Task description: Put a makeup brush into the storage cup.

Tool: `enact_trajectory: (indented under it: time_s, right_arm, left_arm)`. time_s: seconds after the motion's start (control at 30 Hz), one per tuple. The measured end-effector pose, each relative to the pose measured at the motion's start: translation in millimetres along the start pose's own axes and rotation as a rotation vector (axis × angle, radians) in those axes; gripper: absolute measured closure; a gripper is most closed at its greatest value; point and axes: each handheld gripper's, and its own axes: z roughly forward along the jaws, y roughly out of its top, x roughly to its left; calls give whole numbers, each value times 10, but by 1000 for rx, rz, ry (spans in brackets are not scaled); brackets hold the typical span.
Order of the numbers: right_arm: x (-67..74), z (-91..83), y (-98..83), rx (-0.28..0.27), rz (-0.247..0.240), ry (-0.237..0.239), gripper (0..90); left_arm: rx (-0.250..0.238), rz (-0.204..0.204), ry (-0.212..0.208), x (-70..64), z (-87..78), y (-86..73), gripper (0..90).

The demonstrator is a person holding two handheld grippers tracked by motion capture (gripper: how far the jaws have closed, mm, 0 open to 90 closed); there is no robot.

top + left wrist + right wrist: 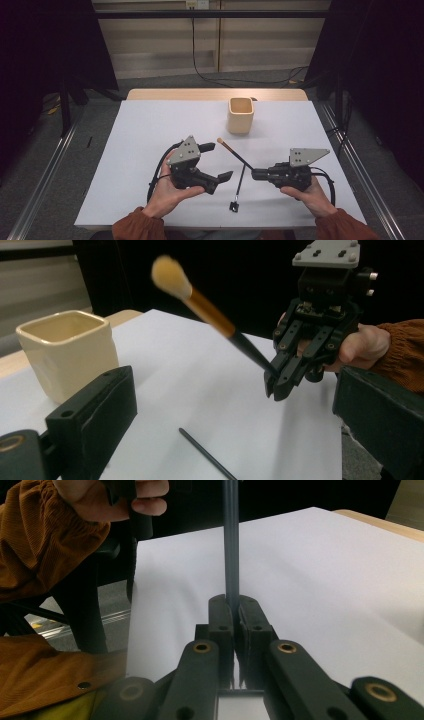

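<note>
Right gripper (254,174) jaws clamping brush (234,152), white table (150,130), dark room

**Camera placement**

High view looks forward and down over the white table (150,150). Left gripper view faces across it, close above the surface. Right gripper view looks along its own jaws. All share the tabletop.

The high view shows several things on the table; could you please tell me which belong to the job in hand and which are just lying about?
In the job:
- makeup brush, clamped by its black handle in the right gripper
- cream cup, the likely place for it
- left gripper, jaws open

Lying about:
- thin black stick on the white table
- wall cable
</note>
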Motion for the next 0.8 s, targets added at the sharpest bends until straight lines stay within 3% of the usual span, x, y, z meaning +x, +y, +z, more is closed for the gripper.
enact_trajectory:
  time_s: [0.07,0.27,0.5,0.67,0.8]
  right_arm:
    - [5,11,-1,3,-2,3,861]
    - [17,24,3,-2,-4,5,861]
    - [24,29,3,-2,-10,7,861]
    - [28,48,-7,8,-15,18,861]
    - [31,56,-8,7,-18,19,861]
  left_arm:
    - [-23,-4,-17,6,-16,15,63]
    - [-12,-4,-21,4,-10,35,107]
    - [-9,-46,-16,68,-9,68,308]
    - [-18,-71,0,95,-4,85,423]
    - [-20,-84,-11,95,1,93,495]
